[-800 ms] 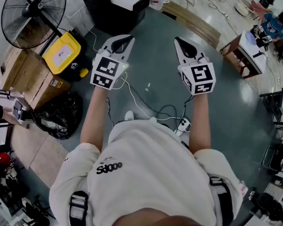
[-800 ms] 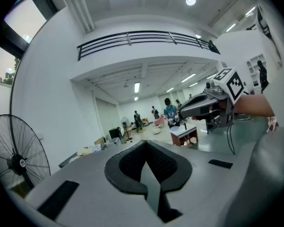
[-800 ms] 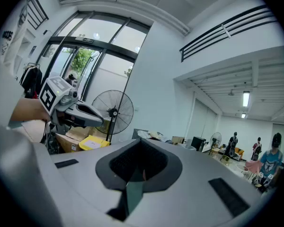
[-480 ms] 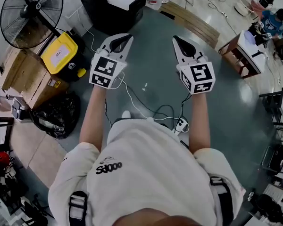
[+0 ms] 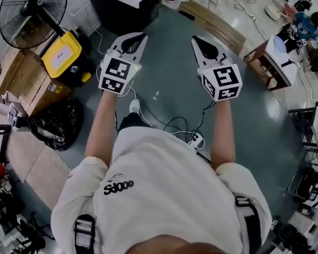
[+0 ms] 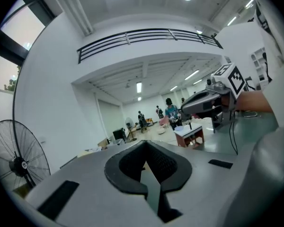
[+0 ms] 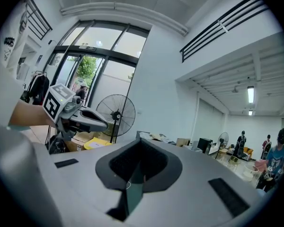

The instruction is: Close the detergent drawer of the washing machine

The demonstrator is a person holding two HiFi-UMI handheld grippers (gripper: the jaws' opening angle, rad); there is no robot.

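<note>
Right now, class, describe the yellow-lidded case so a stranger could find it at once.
Start at the big black standing fan at the upper left of the head view. Just below it, beside the cardboard boxes, sits the yellow-lidded case. It is the only bright yellow thing there, with a white label on top.

**Both claws shut and empty, held out ahead**

The person stretches both arms forward, with the left forearm [image 5: 102, 127] and right forearm [image 5: 222, 134] bare and roughly parallel. The left claw [image 5: 137, 38] and right claw [image 5: 197, 40] sit side by side, well apart, pointing ahead and slightly downward. Each claw's jaws meet tip to tip with nothing between them.
</note>
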